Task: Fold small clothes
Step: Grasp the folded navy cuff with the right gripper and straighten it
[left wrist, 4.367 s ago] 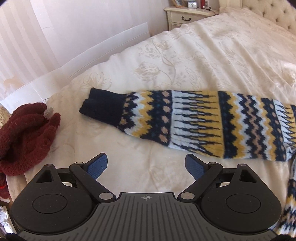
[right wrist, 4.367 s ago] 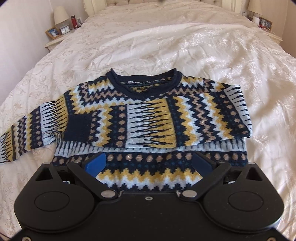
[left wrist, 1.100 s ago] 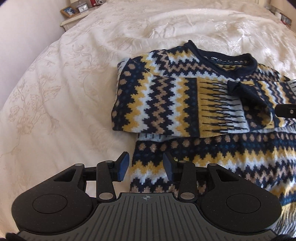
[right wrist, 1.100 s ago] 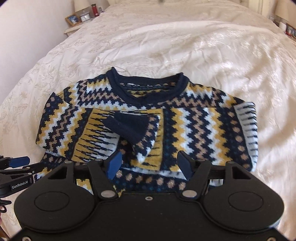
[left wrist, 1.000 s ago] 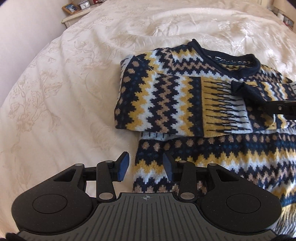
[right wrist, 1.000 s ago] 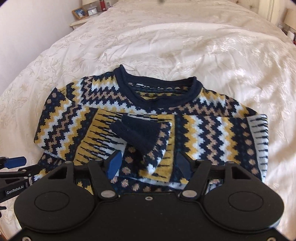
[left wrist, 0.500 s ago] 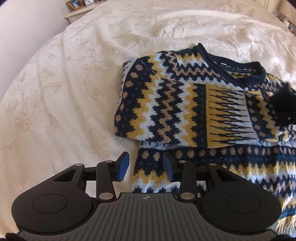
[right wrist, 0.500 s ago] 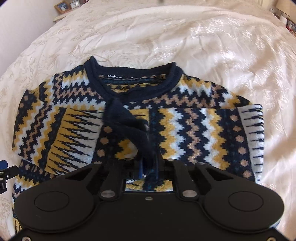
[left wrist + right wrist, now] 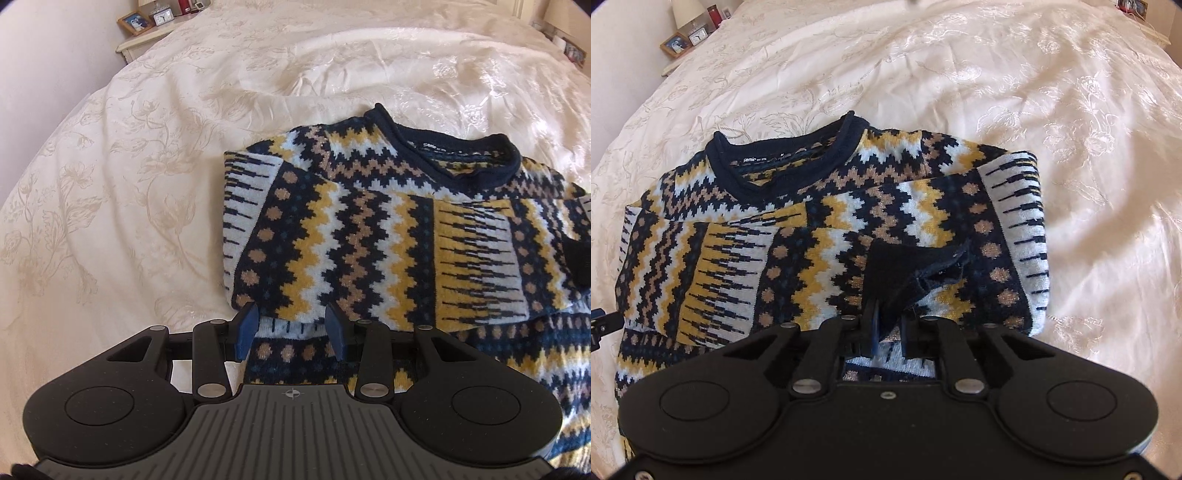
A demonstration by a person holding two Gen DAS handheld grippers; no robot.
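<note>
A navy, yellow and white zigzag knit sweater (image 9: pixel 369 240) lies on the bed, both sleeves folded across its chest. My left gripper (image 9: pixel 291 328) hovers open over the sweater's lower left edge, its blue pads apart with nothing between them. In the right wrist view the sweater (image 9: pixel 820 236) fills the middle, and my right gripper (image 9: pixel 886 325) is shut on the dark navy sleeve cuff (image 9: pixel 901 269), holding it over the right half of the chest. The same cuff (image 9: pixel 578 258) shows at the far right edge of the left wrist view.
The cream floral bedspread (image 9: pixel 129 166) spreads out around the sweater. A nightstand (image 9: pixel 147 26) with a photo frame and a small clock stands at the far left. The left gripper's tip (image 9: pixel 602 321) shows at the left edge of the right wrist view.
My right gripper closed on the navy cuff and drew it to the right across the chest. My left gripper moved forward to the sweater's lower left edge, still open.
</note>
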